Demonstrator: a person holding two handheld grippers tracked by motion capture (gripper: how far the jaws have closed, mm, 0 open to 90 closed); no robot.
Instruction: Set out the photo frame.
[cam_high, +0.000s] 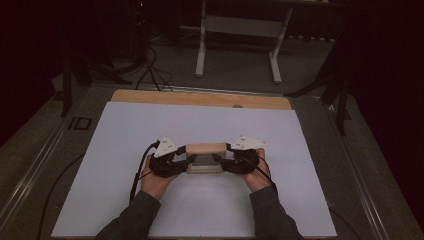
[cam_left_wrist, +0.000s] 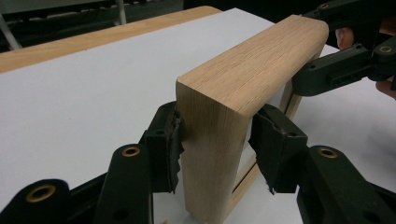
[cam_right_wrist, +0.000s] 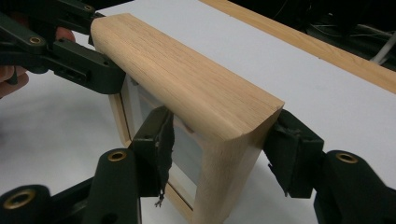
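A deep light-oak frame (cam_high: 205, 149) with a pale inner panel stands on its long edge on the white sheet (cam_high: 150, 130). My left gripper (cam_high: 189, 161) straddles its left end and my right gripper (cam_high: 219, 160) its right end. In the left gripper view the frame (cam_left_wrist: 252, 60) sits between the jaws of the left gripper (cam_left_wrist: 215, 140): the left pad touches the wood and a thin slit shows at the right pad (cam_left_wrist: 275, 144). In the right gripper view the right gripper (cam_right_wrist: 219, 140) has both pads against the frame (cam_right_wrist: 187, 84). Each view shows the other gripper at the far end.
The white sheet covers a wooden tabletop whose bare strip (cam_high: 200, 98) runs along the far edge. Beyond it, a white stand (cam_high: 240, 30) and cables (cam_high: 150, 70) are on the floor. Dark-sleeved forearms (cam_high: 135, 215) enter from the bottom.
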